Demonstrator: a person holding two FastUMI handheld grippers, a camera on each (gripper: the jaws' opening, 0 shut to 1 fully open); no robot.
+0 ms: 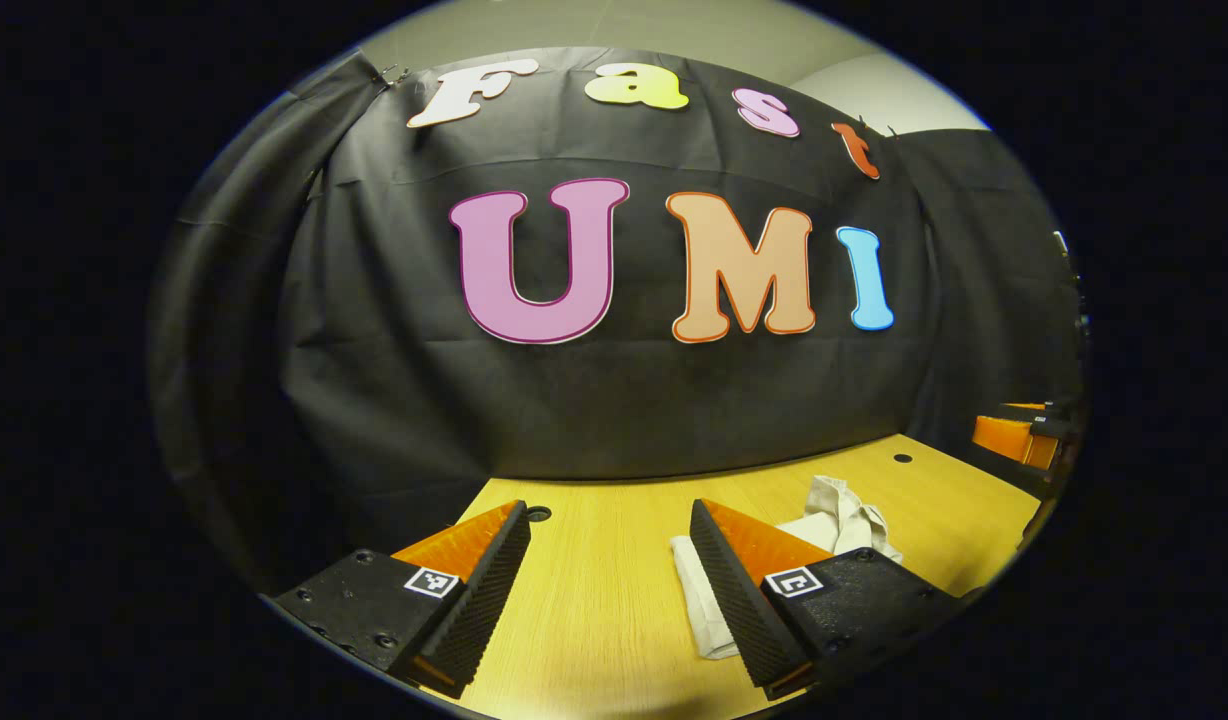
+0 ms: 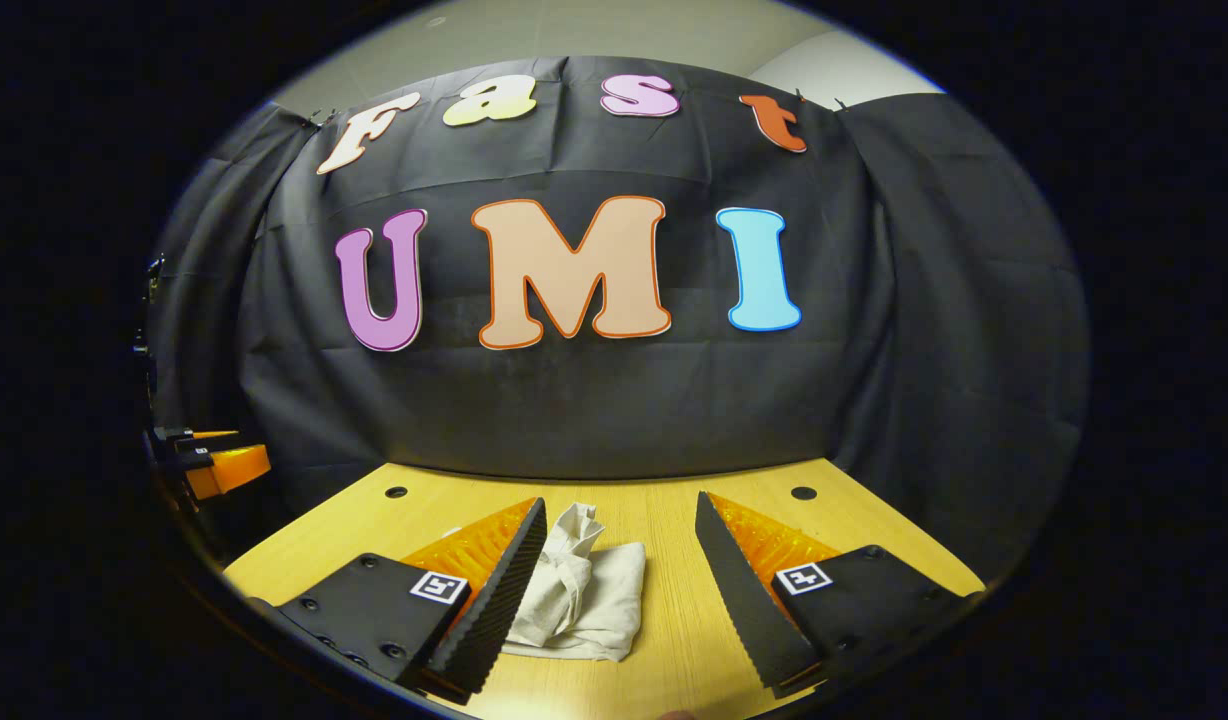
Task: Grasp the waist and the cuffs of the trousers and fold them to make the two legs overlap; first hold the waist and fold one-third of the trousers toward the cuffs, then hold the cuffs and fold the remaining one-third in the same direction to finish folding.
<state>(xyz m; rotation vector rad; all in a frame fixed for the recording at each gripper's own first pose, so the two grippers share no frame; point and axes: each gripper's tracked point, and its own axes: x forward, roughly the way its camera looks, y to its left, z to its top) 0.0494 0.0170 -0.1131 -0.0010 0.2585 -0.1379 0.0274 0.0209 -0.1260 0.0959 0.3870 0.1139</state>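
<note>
Two grippers, one pair of trousers, and honestly we're looking at what seems like either the very start or the very end of the job. Biggest thing first: the pale yellow wood-grain table is spreading out in front of us, with a few small dark round holes near its far edge.

On it, the small cream-white cloth trousers are lying in a compact bundle, one side fairly flat, the other bunched and wrinkled. In the left gripper view the same bundle is sitting just behind and beside our right-hand finger. We're judging that the bundle is too scrunched to count as neatly folded, so we're guessing the waist-and-cuff grasp hasn't begun, but we can't tell for sure. If so, the next move is calling for both hands to come down, find the waist and the cuffs, and spread the thing flat.

Now the fingers. The left gripper is hovering with its jaws spread wide, nothing between them but bare table. The right gripper is just as wide apart, gripping nothing; the trousers are lying between its fingers, close against the left one, though we can't tell whether they're actually touching. At the edge of the right gripper view, the other gripper is peeking in, well apart.
</note>
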